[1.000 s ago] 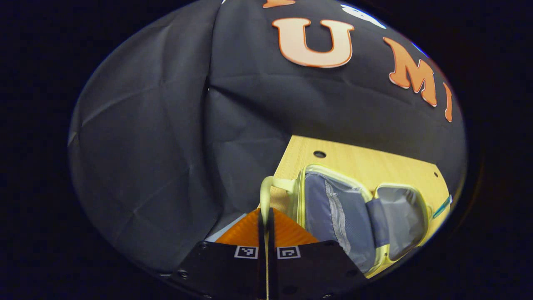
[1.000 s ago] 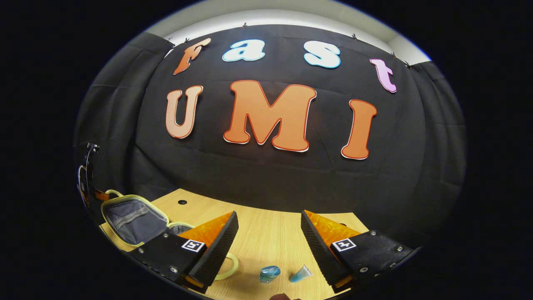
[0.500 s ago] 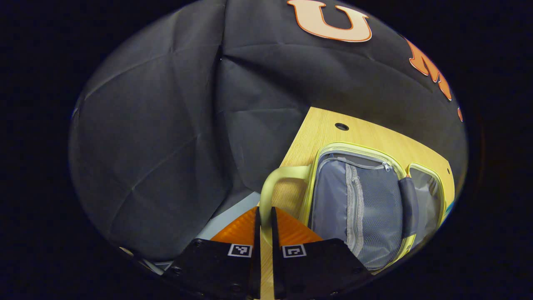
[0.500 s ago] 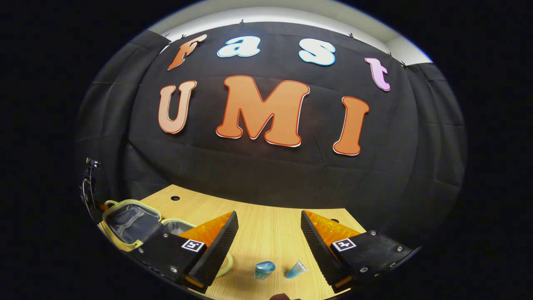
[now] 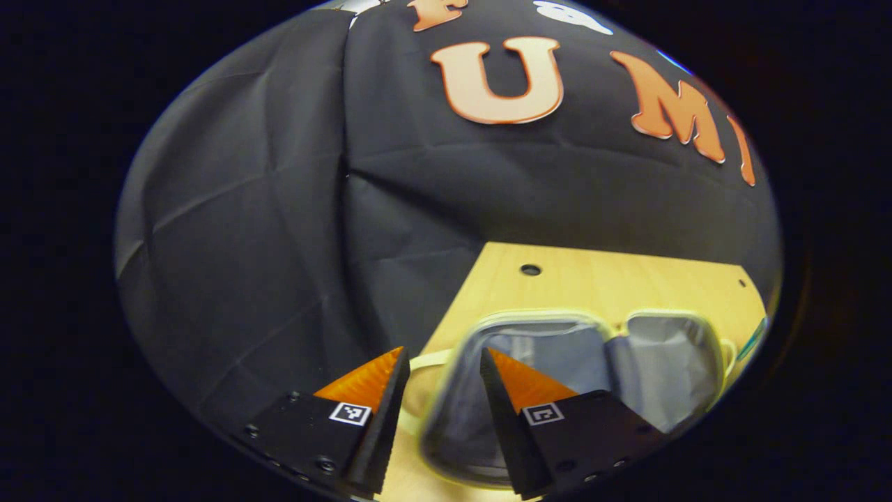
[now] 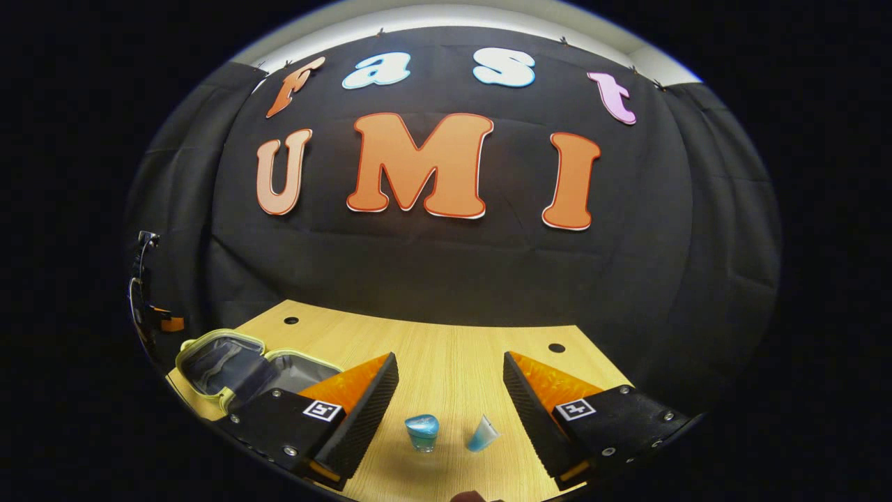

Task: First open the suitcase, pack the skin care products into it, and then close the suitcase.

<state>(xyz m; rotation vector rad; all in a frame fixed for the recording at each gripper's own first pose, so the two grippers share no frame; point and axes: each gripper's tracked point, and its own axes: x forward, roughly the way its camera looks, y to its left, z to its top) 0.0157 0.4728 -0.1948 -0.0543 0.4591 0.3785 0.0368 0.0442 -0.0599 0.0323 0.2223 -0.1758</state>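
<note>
Pale yellow-green suitcase (image 5: 648,348) lies open on light wooden table (image 6: 446,348); left gripper (image 5: 435,362) and right gripper (image 6: 449,369) released, empty.

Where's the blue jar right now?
In the right gripper view, the blue jar stands on the wooden table between the open fingers, beside the small tube.

A light wooden table (image 6: 446,348) stands in the booth. On it lie an open suitcase (image 6: 230,362), a small blue jar (image 6: 422,431) and a tube (image 6: 482,435).
</note>
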